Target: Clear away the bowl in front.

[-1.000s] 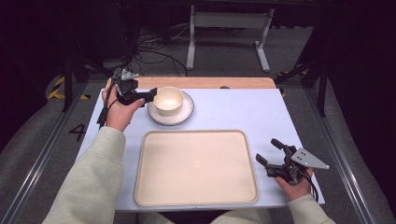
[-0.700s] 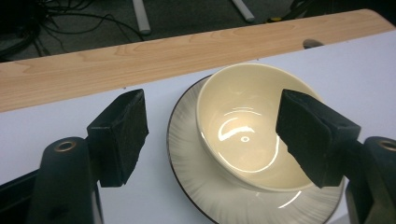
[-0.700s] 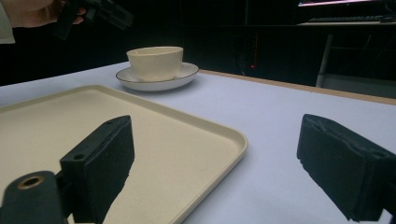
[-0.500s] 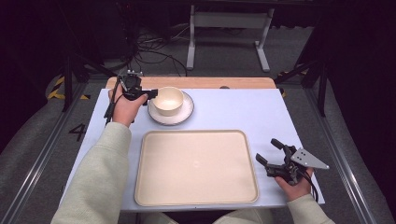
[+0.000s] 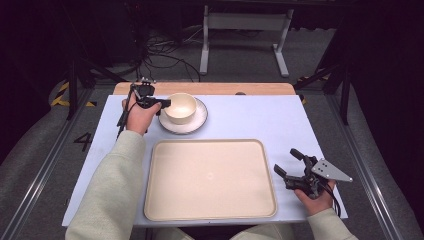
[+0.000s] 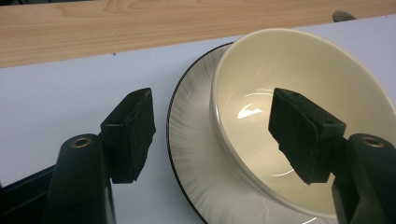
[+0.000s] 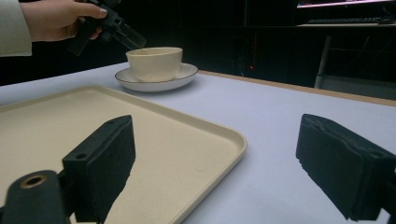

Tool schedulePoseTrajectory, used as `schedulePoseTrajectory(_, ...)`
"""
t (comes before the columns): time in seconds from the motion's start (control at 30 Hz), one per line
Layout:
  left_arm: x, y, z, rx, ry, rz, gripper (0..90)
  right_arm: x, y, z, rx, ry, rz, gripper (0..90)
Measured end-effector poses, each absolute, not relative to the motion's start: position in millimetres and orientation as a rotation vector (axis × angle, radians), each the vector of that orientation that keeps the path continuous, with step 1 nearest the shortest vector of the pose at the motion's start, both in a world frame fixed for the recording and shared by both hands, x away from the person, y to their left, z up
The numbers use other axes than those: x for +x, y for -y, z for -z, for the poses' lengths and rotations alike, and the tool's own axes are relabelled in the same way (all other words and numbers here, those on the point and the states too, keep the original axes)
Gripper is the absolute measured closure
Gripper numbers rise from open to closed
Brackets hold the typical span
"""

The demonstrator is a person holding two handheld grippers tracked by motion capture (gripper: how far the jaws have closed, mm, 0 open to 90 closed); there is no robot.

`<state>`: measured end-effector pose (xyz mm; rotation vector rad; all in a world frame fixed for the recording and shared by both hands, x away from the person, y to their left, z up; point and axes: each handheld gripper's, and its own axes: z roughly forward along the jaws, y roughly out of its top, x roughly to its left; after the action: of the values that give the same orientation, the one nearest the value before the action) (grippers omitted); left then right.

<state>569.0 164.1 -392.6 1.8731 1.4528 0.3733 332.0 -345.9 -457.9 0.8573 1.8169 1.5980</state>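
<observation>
A cream bowl (image 5: 180, 106) stands on a white plate with a dark rim (image 5: 192, 123) at the far left of the table. My left gripper (image 5: 163, 104) reaches the bowl from the left. In the left gripper view its jaws (image 6: 215, 112) have just been closing and straddle the bowl's (image 6: 289, 65) near wall, one pad inside and one outside above the plate (image 6: 191, 140), neither pressing on it. My right gripper (image 5: 286, 161) rests open at the near right, just beside the cream tray (image 5: 210, 200); nothing is between its jaws (image 7: 224, 163).
The large empty tray (image 7: 187, 140) takes up the middle front of the pale table (image 5: 250, 120). A wooden strip (image 5: 215, 88) runs along the far edge. Dark floor, cables and a metal stand lie beyond.
My left gripper has moved right and down, from beside the plate to the bowl's rim, and its jaws have narrowed. The right gripper has kept still.
</observation>
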Motion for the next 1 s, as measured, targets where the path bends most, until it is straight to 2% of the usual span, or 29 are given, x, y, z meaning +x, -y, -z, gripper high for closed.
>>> schedulePoseTrajectory(0.37,578,-159,411,1.888,-1.486,-0.272,37.0,331,346,458,0.857,-1.809,-1.593,12.6)
schedulePoseTrajectory(0.57,580,-154,418,1.894,-1.522,-0.247,44.5,331,346,458,0.855,-1.804,-1.596,12.8)
schedulePoseTrajectory(0.77,582,-149,421,1.889,-1.582,-0.242,47.3,331,346,458,0.86,-1.803,-1.6,13.1)
schedulePoseTrajectory(0.87,582,-147,423,1.89,-1.609,-0.236,51.5,331,346,458,0.858,-1.802,-1.602,13.2)
schedulePoseTrajectory(1.0,581,-144,421,1.877,-1.618,-0.257,61.3,331,346,458,0.859,-1.802,-1.602,13.3)
